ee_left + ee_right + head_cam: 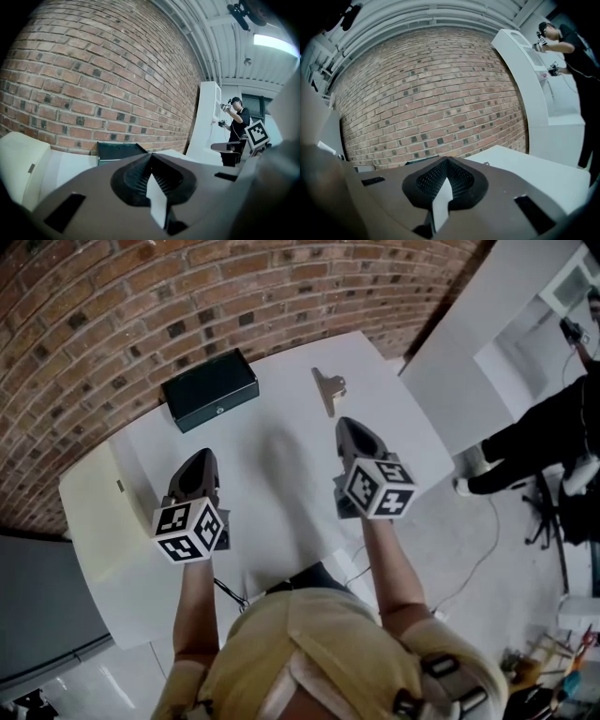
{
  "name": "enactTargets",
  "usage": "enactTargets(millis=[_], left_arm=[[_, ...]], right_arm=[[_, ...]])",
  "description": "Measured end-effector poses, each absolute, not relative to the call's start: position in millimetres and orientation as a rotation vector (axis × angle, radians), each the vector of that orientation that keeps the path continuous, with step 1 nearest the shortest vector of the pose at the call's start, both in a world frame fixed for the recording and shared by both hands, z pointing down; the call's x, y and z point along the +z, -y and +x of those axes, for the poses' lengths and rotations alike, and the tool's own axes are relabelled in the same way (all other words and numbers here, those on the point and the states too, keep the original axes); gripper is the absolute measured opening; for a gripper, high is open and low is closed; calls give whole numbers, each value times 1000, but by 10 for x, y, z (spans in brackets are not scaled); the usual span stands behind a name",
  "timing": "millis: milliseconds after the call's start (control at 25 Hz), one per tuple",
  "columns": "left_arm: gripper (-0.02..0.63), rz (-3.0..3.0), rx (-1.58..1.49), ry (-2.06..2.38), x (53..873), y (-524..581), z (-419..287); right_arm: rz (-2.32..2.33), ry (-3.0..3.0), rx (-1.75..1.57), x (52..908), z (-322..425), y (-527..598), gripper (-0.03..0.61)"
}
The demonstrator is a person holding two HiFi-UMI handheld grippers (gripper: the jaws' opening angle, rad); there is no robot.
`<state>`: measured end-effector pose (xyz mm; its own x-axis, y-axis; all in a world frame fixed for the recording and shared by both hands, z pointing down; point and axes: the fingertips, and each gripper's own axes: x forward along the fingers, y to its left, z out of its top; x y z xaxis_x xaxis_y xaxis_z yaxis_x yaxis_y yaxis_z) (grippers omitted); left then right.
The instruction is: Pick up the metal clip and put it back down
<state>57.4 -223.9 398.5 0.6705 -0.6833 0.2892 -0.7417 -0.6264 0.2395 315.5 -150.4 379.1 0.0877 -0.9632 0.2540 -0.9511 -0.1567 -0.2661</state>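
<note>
Metal clip [327, 390] lies untouched on the white table [272, 517].
It sits just past the right gripper [350, 427] at 12 o'clock, long axis roughly 11-to-5. The left gripper [201, 461] is well apart, and both grippers' jaws are pressed together, empty.

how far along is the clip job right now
Done: nothing that shows. The metal clip lies flat on the white table, apart from both tools. In hand: nothing. The right tongs sit just short of the clip, shut and empty, and the left tongs are shut and empty too. Left: seemingly the whole lift and set-down, though one moment can't rule out that it already happened.
</note>
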Motion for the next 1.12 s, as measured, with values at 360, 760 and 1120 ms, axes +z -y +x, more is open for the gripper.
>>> enactTargets(millis=[360, 760, 1120], left_arm=[[3, 2560, 248, 1123, 3979, 2100, 511], [3, 2567, 244, 1069, 3964, 1936, 580], [3, 2552, 234, 1052, 3985, 1932, 560]], right_arm=[[-2303, -2002, -611, 3852, 3039, 1265, 3], [-2285, -1992, -611, 3853, 3018, 1164, 3], [-2272, -2010, -611, 3876, 2942, 1202, 3]])
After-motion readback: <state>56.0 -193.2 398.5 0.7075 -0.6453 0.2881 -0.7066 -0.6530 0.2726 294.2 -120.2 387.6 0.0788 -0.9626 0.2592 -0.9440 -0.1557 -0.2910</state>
